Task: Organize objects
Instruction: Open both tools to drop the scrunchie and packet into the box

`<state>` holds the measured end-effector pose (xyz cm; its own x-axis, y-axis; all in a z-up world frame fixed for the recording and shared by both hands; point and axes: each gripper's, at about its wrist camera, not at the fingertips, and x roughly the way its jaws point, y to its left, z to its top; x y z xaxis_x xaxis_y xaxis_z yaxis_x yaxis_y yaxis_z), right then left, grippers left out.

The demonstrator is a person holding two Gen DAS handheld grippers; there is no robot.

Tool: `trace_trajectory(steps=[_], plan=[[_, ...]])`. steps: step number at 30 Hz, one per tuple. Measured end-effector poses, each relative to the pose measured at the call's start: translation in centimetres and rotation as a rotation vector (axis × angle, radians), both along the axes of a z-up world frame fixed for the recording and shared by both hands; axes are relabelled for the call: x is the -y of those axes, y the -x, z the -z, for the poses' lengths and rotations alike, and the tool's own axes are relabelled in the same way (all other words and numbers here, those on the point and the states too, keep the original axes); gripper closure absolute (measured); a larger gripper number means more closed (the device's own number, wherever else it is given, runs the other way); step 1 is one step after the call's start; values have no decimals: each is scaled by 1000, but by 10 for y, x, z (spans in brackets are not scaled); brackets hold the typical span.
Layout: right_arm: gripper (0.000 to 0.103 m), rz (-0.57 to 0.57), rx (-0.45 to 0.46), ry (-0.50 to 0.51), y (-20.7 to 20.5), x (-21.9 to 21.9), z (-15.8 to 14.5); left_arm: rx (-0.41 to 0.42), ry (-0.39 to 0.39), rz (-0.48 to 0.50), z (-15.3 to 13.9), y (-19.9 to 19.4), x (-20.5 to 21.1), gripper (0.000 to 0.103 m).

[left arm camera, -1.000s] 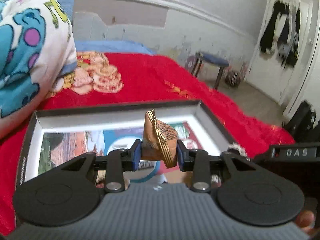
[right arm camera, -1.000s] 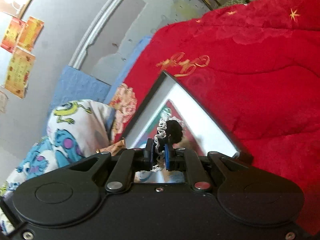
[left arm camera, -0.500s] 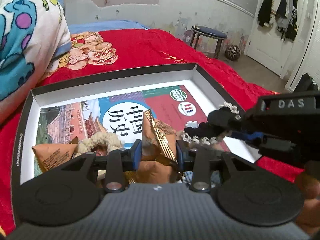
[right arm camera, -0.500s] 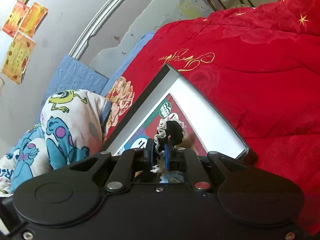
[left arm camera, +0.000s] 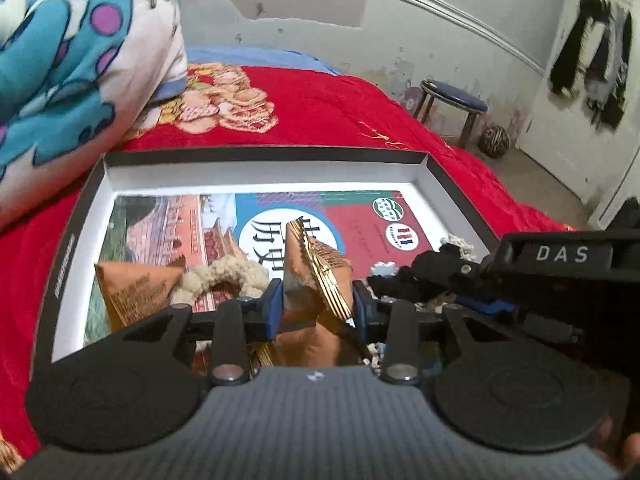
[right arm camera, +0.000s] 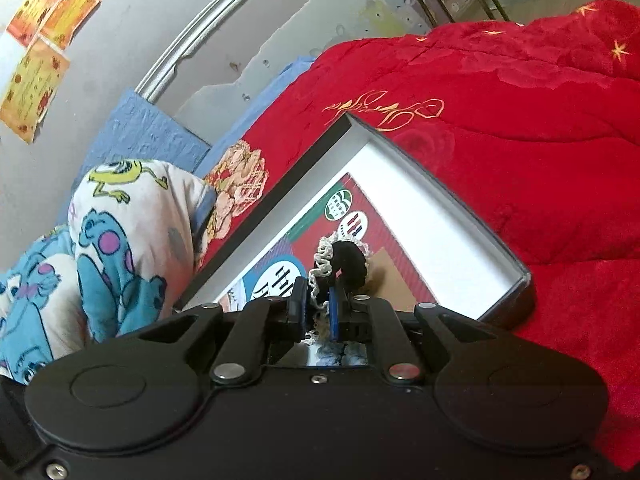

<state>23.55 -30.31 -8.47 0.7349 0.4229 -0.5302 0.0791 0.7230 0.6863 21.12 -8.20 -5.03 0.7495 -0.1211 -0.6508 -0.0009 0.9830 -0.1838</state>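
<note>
Our left tool [left arm camera: 318, 304] grips a brown foil snack packet [left arm camera: 316, 268] between its blue pads, held over the near part of the shallow box [left arm camera: 264, 160] on the red bed [left arm camera: 328, 108]. Our right tool [right arm camera: 319, 308] is clamped on a black scrunchie with white lace trim [right arm camera: 344, 264], above the box's right side. A second brown packet [left arm camera: 132, 288] and a cream scrunchie [left arm camera: 224, 276] lie in the box's near left corner, on a printed book [left arm camera: 352, 216].
</note>
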Motion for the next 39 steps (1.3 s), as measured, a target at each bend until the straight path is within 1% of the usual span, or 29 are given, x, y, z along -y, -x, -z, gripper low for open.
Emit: trace_trajectory(steps=[2, 7, 13, 14, 17, 18, 21, 24, 25, 26, 29, 31, 33, 34, 36, 38, 39], plan=[[92, -7, 11, -10, -1, -2, 2, 1, 0, 11, 0, 0, 0, 62], [92, 11, 14, 17, -3, -7, 2, 8, -60, 47, 0, -1, 3, 62], [92, 6, 23, 33, -3, -9, 3, 4, -70, 53, 1, -3, 4, 62], [92, 3, 22, 34, -3, -9, 3, -3, -65, 54, 2, -3, 4, 60], [92, -3, 20, 31, -3, -7, 2, -21, -44, 59, 5, -5, 3, 47], [92, -1, 19, 27, -3, -7, 2, -29, -31, 58, 6, -7, 2, 44], [92, -2, 7, 14, -6, -6, 2, -55, -9, 53, 2, -9, -1, 41], [89, 3, 24, -21, -3, -2, 3, -75, 25, 65, -11, -5, -10, 37], [86, 13, 40, -22, -1, -1, 2, -71, 27, 75, -17, -1, -12, 36], [84, 23, 55, -20, 2, 1, 1, -60, 21, 86, -25, 5, -15, 33], [79, 41, 81, -36, 8, 6, -5, -11, -56, 96, -53, 29, -25, 19], [76, 54, 94, -47, 14, 10, -10, 42, -100, 88, -71, 56, -36, 19], [74, 55, 116, -56, 24, 12, -17, 81, -117, 98, -83, 82, -46, 15], [72, 54, 124, -53, 28, 12, -23, 89, -121, 105, -88, 94, -51, 14], [70, 41, 145, -29, 41, 7, -36, 97, -139, 107, -91, 117, -57, 12], [66, 9, 172, 18, 58, -2, -51, 113, -164, 117, -88, 139, -61, 11], [63, -9, 191, 49, 67, -9, -59, 123, -175, 123, -84, 148, -62, 11]])
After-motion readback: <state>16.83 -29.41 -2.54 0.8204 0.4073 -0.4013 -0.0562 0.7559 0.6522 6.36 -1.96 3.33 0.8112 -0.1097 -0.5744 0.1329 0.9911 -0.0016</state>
